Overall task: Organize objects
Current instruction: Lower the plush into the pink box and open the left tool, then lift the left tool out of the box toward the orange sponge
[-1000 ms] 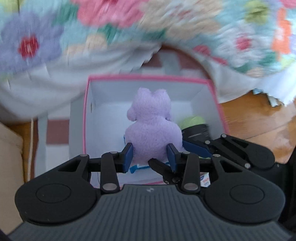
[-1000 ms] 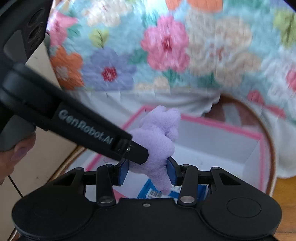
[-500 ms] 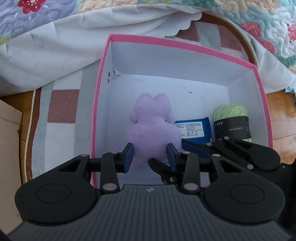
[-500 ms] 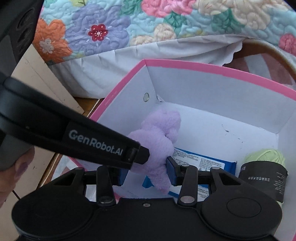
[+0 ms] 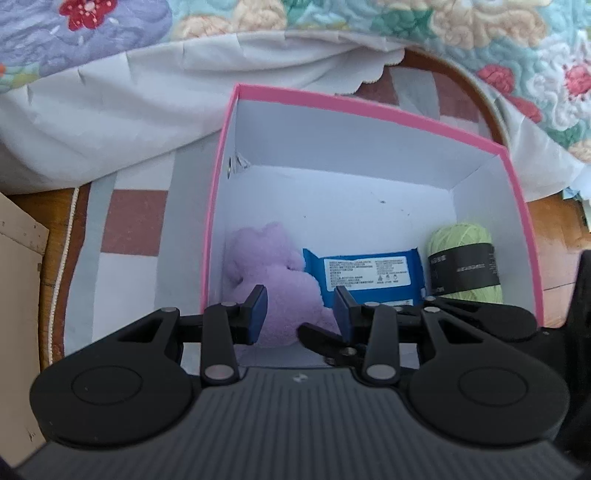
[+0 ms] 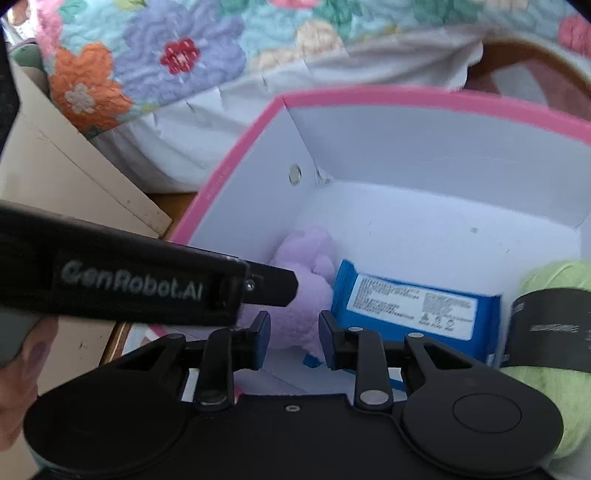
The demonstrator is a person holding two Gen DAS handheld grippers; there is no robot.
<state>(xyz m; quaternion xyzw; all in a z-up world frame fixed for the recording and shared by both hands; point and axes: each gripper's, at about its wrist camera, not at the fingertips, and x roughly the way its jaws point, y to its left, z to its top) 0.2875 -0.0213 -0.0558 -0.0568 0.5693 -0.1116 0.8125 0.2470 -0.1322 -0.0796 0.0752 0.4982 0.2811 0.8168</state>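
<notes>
A purple plush toy lies in the near left corner of the pink-rimmed white box, next to a blue wipes pack and a green yarn ball. My left gripper is open with its pads to either side of the plush, no longer squeezing it. My right gripper is also open around the plush, low inside the box. The left gripper's finger crosses the right wrist view. The pack and yarn show there too.
The box sits on a checked mat on a wooden floor. A floral quilt with a white sheet hangs behind it. A beige cardboard panel stands to the left.
Both grippers lowered the plush from above the box into its near left corner. Their jaws have widened and the plush now rests on the box floor.
</notes>
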